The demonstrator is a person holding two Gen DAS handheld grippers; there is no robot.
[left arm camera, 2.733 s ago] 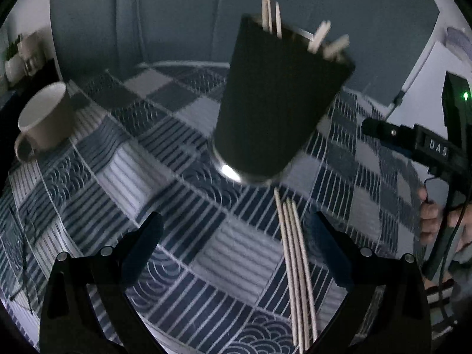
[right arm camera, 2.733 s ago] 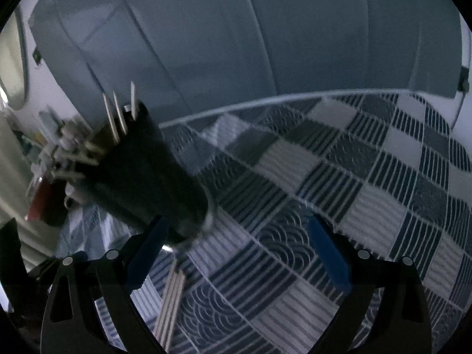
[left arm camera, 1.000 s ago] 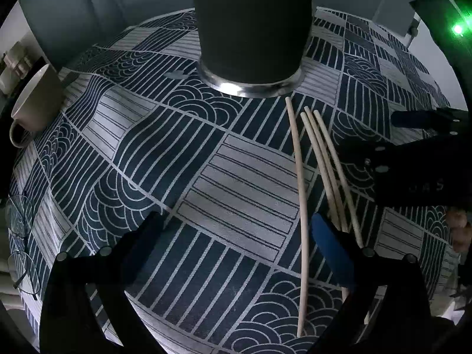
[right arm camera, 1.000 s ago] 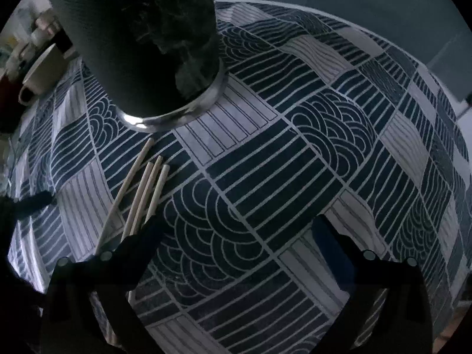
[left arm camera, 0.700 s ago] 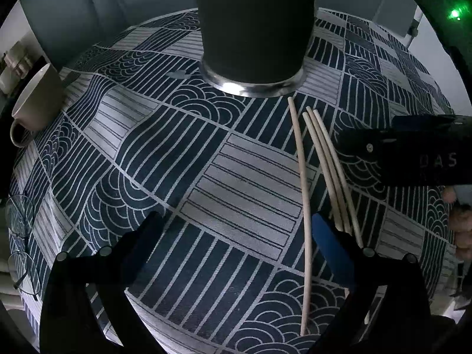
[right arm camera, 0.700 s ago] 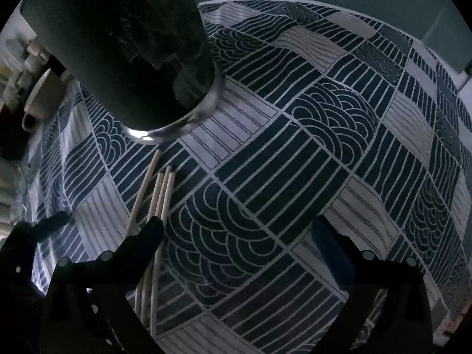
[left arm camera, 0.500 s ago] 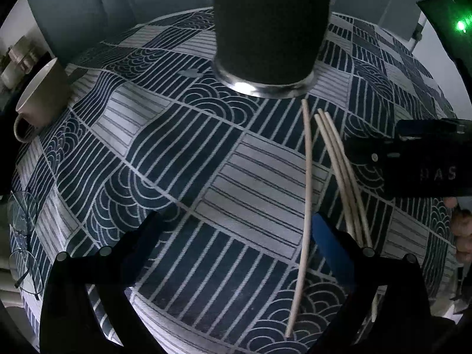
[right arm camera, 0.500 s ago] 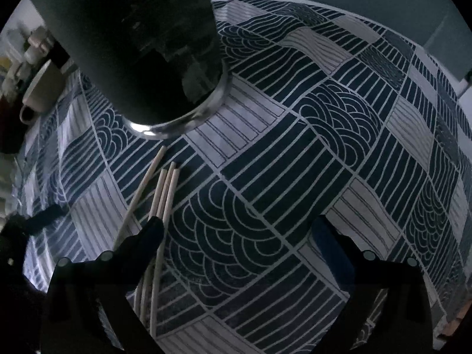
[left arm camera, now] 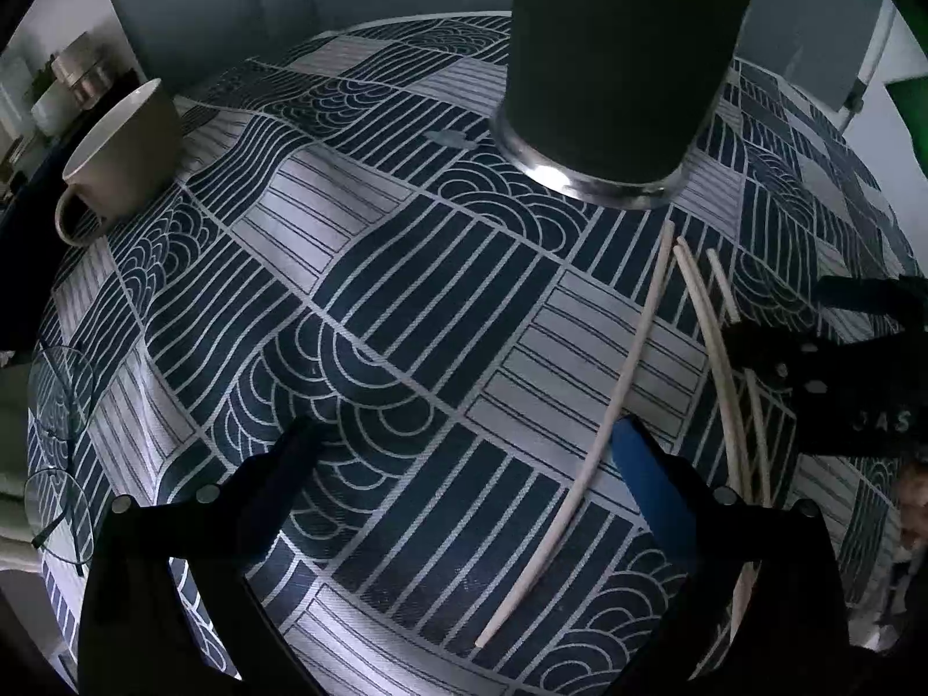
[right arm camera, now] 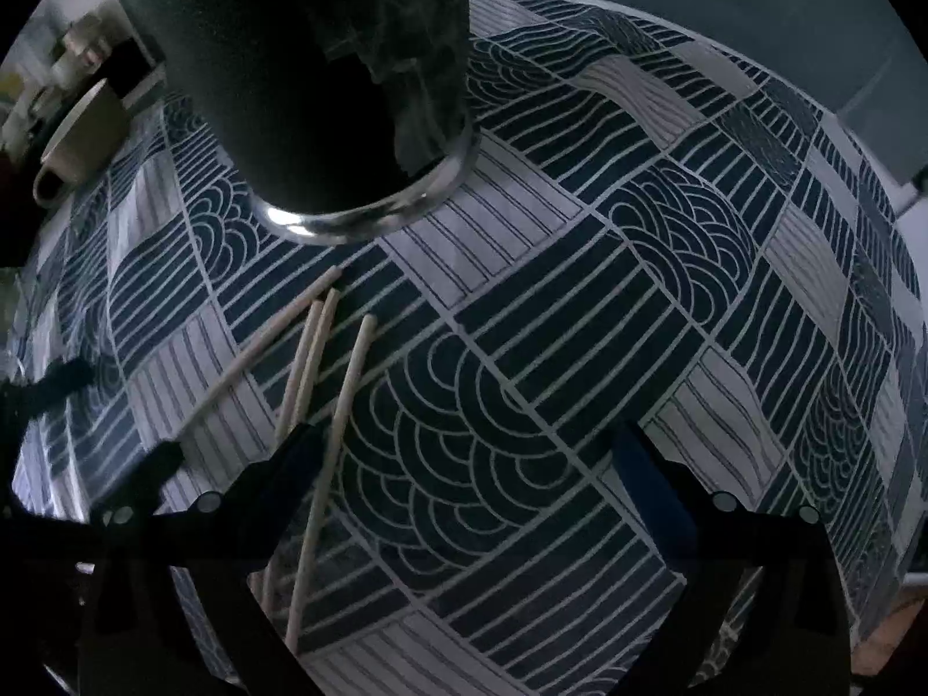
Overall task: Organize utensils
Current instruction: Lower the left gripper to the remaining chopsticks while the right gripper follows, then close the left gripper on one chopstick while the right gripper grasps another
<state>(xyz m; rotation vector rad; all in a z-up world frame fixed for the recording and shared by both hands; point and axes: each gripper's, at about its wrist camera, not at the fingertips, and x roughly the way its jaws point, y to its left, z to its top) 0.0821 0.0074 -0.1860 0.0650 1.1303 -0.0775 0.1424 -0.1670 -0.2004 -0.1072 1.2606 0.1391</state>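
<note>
Four pale chopsticks [right arm camera: 316, 371] are lying on the counter's patterned blue-and-white cloth [left arm camera: 359, 290], just in front of the dark utensil holder [left arm camera: 615, 69] with its shiny metal base, which is standing upright. The left wrist view is showing what the right one is not: the right gripper [left arm camera: 841, 342] from the side, with the letters "AS" readable on its black body, and a pair of glasses [left arm camera: 58, 441] at the counter's left edge. The right wrist view is showing the fourth chopstick more clearly, lying a little apart from the others. The beige mug [left arm camera: 124, 156] is appearing in both views, well apart from the holder. The left gripper [left arm camera: 464, 452] is hanging over the cloth with its jaws released and empty. The right gripper's jaws are also spread wide, holding nothing, with the left finger [right arm camera: 284, 464] just over the chopsticks.
</note>
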